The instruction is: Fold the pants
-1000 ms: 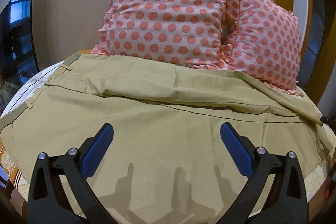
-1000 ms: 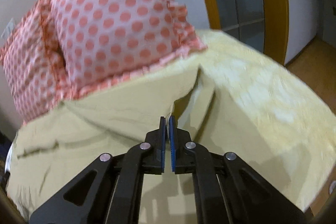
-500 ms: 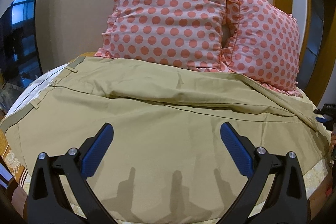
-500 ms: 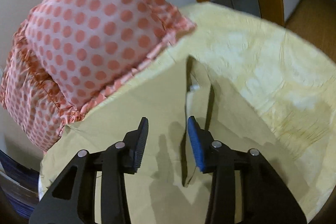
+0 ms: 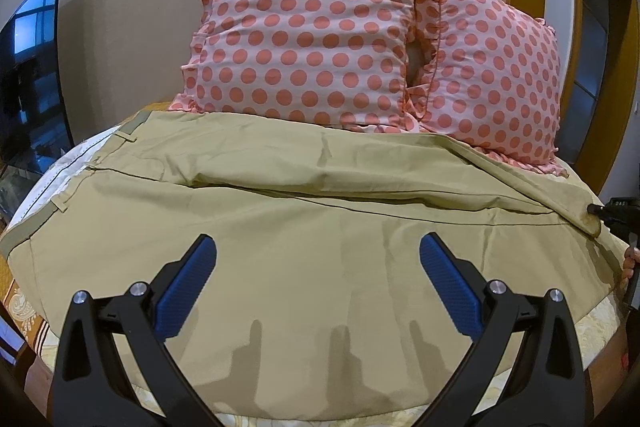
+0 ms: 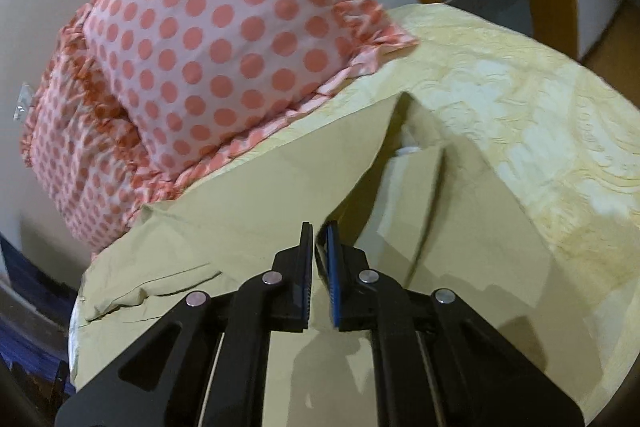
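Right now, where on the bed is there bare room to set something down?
Bare quilt lies right of the pants hem, below the pillows. The rest is covered: pants across the middle, pillows at the head.

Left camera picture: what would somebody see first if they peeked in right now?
First come the two pink pillows with coral polka dots and ruffled edges, propped against the wall at the back. In front of them, the big khaki cotton pants lie spread across the pale yellow patterned bedspread. The left gripper hangs wide open above the pants, while the right gripper pinches their hem end.
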`<state>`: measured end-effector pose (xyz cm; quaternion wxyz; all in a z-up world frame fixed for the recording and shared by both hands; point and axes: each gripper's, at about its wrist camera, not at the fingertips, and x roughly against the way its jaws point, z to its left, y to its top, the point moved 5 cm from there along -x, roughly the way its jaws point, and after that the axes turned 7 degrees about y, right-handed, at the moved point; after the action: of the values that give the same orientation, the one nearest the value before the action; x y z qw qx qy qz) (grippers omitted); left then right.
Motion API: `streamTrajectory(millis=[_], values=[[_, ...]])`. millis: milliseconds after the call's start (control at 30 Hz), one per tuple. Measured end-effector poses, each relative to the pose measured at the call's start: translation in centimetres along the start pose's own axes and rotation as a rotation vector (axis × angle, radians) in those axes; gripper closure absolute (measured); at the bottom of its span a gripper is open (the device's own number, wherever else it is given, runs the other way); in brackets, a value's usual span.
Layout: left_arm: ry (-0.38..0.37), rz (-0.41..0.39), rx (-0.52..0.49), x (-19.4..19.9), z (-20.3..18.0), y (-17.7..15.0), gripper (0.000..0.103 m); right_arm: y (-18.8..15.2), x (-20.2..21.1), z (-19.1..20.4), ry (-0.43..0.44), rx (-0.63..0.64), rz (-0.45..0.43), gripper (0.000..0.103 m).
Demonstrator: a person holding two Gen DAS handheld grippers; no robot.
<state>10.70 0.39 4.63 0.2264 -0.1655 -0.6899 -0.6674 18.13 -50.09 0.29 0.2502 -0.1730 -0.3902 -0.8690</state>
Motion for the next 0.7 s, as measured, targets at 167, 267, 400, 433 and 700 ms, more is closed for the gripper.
streamTrajectory(millis=[167, 267, 400, 433, 700], values=[[0.027, -0.038, -0.001, 1.1, 0.8, 0.0, 0.002, -1.9, 7.9, 2.5, 0.164, 0.131, -0.164, 0.099], [0.039, -0.032, 0.018, 0.9, 1.7, 0.3, 0.002, -4.9, 10.9, 0.2, 0.101, 0.074, -0.171, 0.099], [0.073, -0.021, 0.029, 0.4, 2.7, 1.1, 0.002, -8.2, 10.6, -1.8, 0.012, -0.001, -0.092, 0.099], [0.078, -0.021, 0.033, 0.4, 2.9, 1.2, 0.002, -8.7, 10.6, -2.0, -0.004, -0.037, -0.074, 0.098], [0.11, -0.024, 0.029, 0.8, 3.7, 0.9, 0.002, -10.7, 11.0, 2.1, 0.148, -0.199, -0.081, 0.036]])
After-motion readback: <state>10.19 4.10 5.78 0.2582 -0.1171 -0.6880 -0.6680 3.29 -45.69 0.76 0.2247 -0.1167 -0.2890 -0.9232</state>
